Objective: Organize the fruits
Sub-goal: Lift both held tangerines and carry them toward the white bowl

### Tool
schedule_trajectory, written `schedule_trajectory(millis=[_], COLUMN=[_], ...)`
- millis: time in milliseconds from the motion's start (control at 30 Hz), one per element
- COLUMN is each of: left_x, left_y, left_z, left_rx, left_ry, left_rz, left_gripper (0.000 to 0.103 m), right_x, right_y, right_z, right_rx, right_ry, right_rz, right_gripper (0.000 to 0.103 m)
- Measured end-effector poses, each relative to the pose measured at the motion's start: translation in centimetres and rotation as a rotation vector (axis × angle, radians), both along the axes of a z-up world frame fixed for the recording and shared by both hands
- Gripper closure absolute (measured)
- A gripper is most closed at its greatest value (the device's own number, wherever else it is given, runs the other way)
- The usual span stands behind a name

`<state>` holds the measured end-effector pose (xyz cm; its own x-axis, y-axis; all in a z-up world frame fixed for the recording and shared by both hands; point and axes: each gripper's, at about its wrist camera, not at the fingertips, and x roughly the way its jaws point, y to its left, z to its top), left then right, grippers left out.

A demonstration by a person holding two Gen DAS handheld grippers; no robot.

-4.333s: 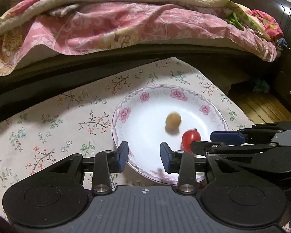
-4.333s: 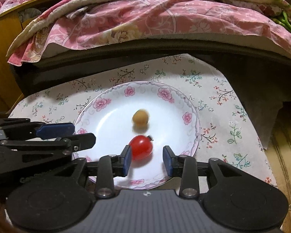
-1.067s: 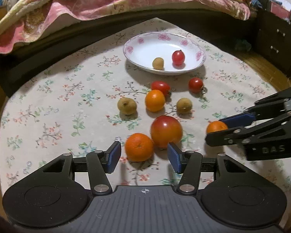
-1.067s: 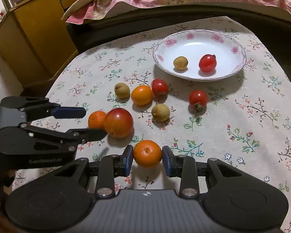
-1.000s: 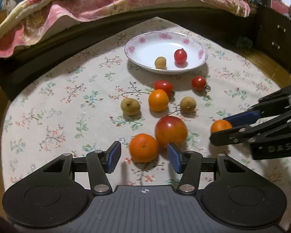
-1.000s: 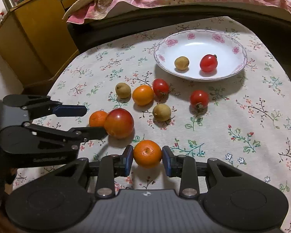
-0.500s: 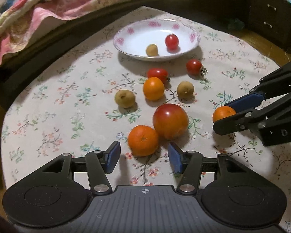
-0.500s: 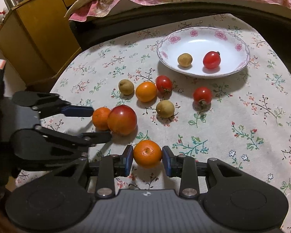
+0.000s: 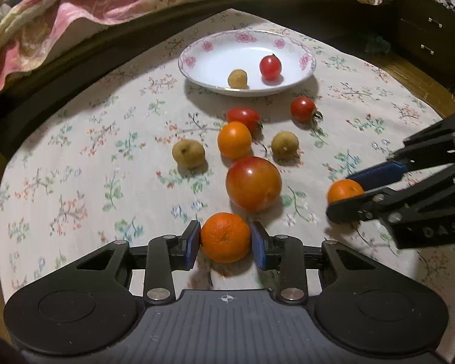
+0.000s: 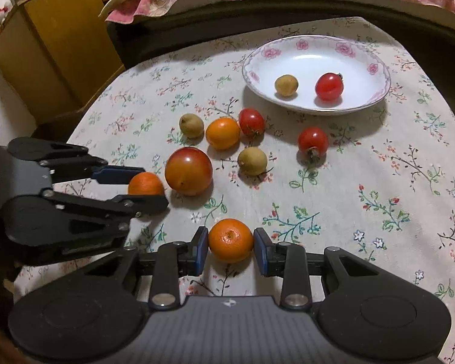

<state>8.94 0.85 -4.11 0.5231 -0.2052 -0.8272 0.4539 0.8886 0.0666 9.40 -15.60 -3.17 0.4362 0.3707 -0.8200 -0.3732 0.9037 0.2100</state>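
Left gripper point(image 9: 225, 240): fingers pinch an orange point(image 9: 225, 237); both blue pads touch its sides.
Right gripper point(image 10: 230, 245): fingers pinch a second orange point(image 10: 230, 240), which sits between the pads.
Lift: I cannot tell whether either orange is already off the cloth point(image 9: 75, 157).
Ahead of left fingers: a big red fruit point(image 9: 253, 183) is just beyond the tips, perhaps touching the held orange; past it lie a third orange point(image 9: 234, 140), two brown fruits and two tomatoes.
Plate point(image 9: 197, 69): far ahead of both grippers, it holds one brown fruit point(image 9: 237, 79) and one tomato point(image 9: 270, 67).
Progress: I judge the task is early, because most fruits are outside the plate.
Risk 1: the pads hold a round skin at two small places, so an orange may slip or roll out when it is moved quickly.
Risk 2: the left fingers may push the big red fruit, and it may roll into the others.
Risk 3: the two grippers are near each other and go to one plate, so they may collide.
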Motion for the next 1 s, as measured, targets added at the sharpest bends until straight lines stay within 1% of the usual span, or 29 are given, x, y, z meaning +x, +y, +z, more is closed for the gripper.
schedule_trajectory(millis=[100, 200, 333, 367, 433, 500, 567, 633, 1000], left_x=[-1.3, -2.2, -2.6, -2.6, -2.5, -2.4, -2.3, -2.2, -1.9], left_y=[0.0, -0.2, -0.3, -0.3, -0.3, -0.2, -0.2, -0.2, -0.4], left_z=[0.1, 0.2, -0.3, -0.3, -0.2, 0.0, 0.1, -0.1, -0.7], left_rx=[-0.007, -0.005, 0.021, 0.019, 0.013, -0.001, -0.007, -0.001, 0.005], left_ry=[0.01, 0.007, 0.018, 0.018, 0.013, 0.01, 0.006, 0.001, 0.005], left_rz=[-0.017, -0.049, -0.059, -0.062, -0.059, -0.054, -0.051, -0.047, -0.05], left_gripper=[0.059, 0.056, 0.048, 0.047, 0.041, 0.039, 0.038, 0.038, 0.037], right_x=[-0.2, -0.4, -0.5, -0.5, -0.5, -0.6, -0.7, -0.7, -1.0], right_y=[0.2, 0.5, 0.5, 0.4, 0.5, 0.4, 0.3, 0.2, 0.6], right_z=[-0.3, -0.4, -0.3, -0.3, -0.2, 0.0, 0.1, 0.1, 0.2], right_rx=[-0.011, -0.027, -0.034, -0.035, -0.038, -0.04, -0.042, -0.049, -0.055], right_ry=[0.009, -0.006, -0.009, -0.009, -0.006, -0.009, -0.008, -0.011, -0.027], right_rz=[0.019, 0.037, 0.045, 0.045, 0.046, 0.043, 0.049, 0.049, 0.074], right_gripper=[0.067, 0.067, 0.066, 0.066, 0.064, 0.061, 0.055, 0.052, 0.052])
